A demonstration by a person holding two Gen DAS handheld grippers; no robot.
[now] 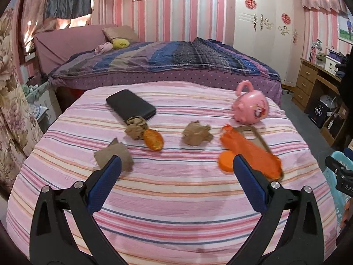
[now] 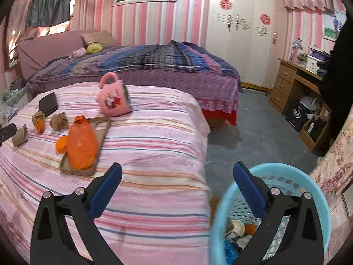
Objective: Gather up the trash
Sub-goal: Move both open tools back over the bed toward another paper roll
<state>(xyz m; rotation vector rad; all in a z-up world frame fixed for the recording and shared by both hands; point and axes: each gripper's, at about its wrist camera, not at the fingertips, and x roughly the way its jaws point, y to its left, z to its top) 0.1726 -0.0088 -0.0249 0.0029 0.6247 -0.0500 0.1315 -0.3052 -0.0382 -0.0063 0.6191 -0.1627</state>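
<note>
Some trash is already lying in the blue basket (image 2: 286,183) on the floor beside the striped bed (image 1: 176,198), but much is still waiting: three paper wads (image 1: 196,133), an orange peel (image 1: 153,140) and an orange bag (image 1: 253,154) beyond the left gripper (image 1: 176,170). Both the left gripper and the right gripper (image 2: 177,174) are gaping wide, holding nothing. No writing is reading clearly; the pink mug (image 2: 113,100) is showing only a cartoon.
</note>
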